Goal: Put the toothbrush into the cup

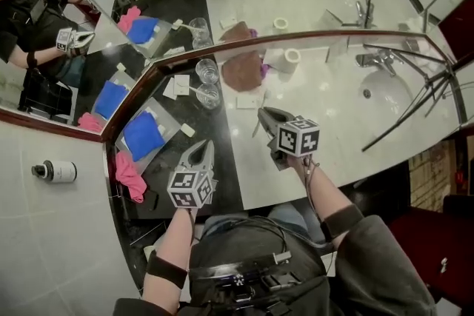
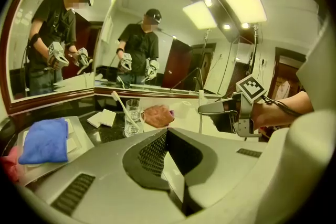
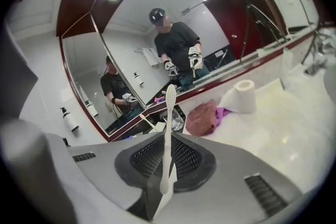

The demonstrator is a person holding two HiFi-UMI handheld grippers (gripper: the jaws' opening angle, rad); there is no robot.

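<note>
My right gripper (image 1: 264, 117) sits just right of centre in the head view, above the white counter (image 1: 348, 131), with its nose aimed toward the upper left. In the right gripper view its jaws are drawn in most of the way and clamp the toothbrush (image 3: 167, 136). The pads pinch the white handle near its lower end, and the brush stands almost upright out of them, with its bristle head up at mid-frame. My left gripper (image 1: 200, 149) is at lower centre of the head view, over the black stretch of counter, and points up the frame. The left gripper view shows its jaws pressed fully together with nothing between them. The two glass cups (image 1: 209, 83) stand one behind the other on the black surface, just below the mirror's wooden edge (image 1: 178, 55) and up and to the left of the right gripper, well clear of the brush. In the left gripper view a second white brush (image 2: 119, 105) leans out of one of them. Right of the cups lie a brown towel (image 1: 243, 72) and a paper roll (image 1: 286, 59). A blue cloth (image 1: 142, 135) and a pink cloth (image 1: 131, 178) are at left, and the sink (image 1: 386, 94) is at far right.
</note>
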